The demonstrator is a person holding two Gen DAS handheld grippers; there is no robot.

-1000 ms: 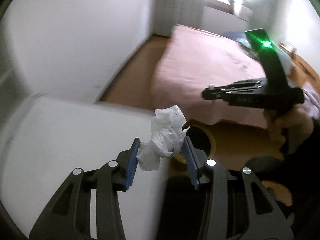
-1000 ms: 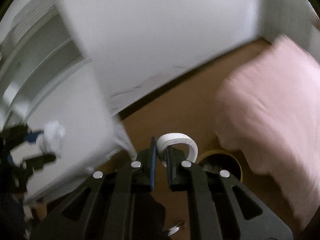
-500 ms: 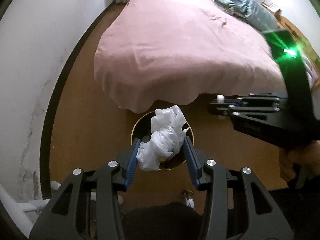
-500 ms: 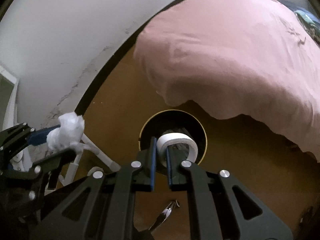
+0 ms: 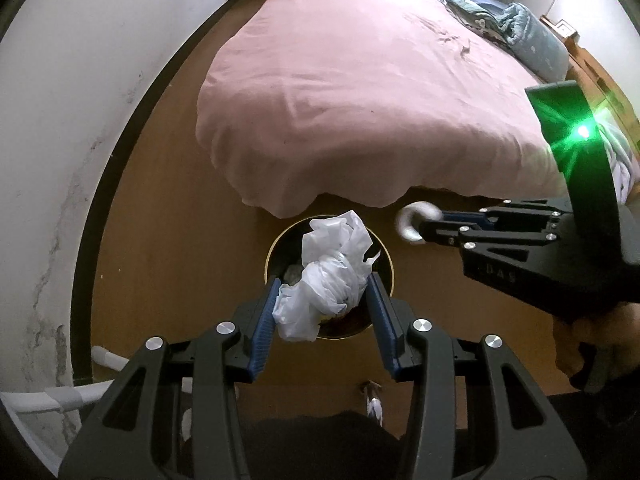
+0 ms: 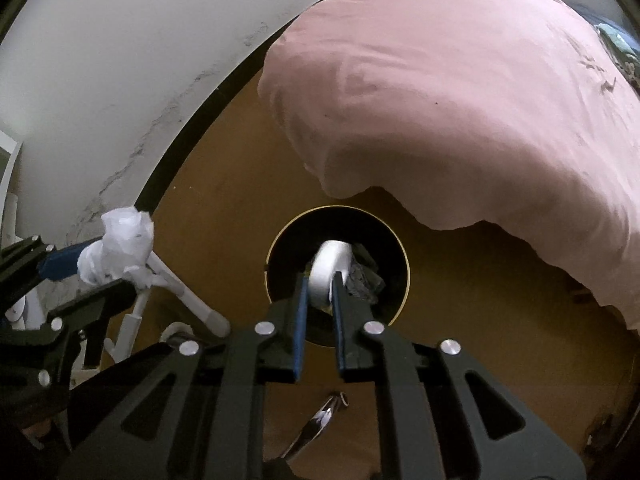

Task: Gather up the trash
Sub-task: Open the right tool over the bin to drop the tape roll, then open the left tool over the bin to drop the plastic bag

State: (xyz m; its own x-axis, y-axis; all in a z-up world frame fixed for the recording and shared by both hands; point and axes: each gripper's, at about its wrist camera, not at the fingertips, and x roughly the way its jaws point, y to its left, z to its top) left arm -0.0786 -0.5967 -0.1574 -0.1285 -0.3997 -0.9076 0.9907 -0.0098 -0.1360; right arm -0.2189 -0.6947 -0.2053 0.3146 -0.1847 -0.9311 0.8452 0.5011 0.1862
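My left gripper (image 5: 322,280) is shut on a crumpled white plastic bag (image 5: 332,272) and holds it right above a round black trash bin (image 5: 276,246) with a gold rim on the wooden floor. My right gripper (image 6: 320,280) is shut on a white tape roll (image 6: 330,268) above the same bin (image 6: 384,240), which holds dark trash. In the left wrist view the right gripper (image 5: 424,226) with the roll (image 5: 414,222) reaches in from the right. In the right wrist view the left gripper (image 6: 108,268) with the bag (image 6: 120,246) is at the left.
A bed with a pink cover (image 5: 360,92) stands just behind the bin, its edge hanging close to the rim. A white wall with a black baseboard (image 5: 120,160) runs along the left. White pipes (image 6: 188,296) and a small metal object (image 6: 324,416) lie on the floor near me.
Both grippers swung from facing the wall and white furniture down to the bin. They now hover above its opening, still holding the bag and the tape roll.
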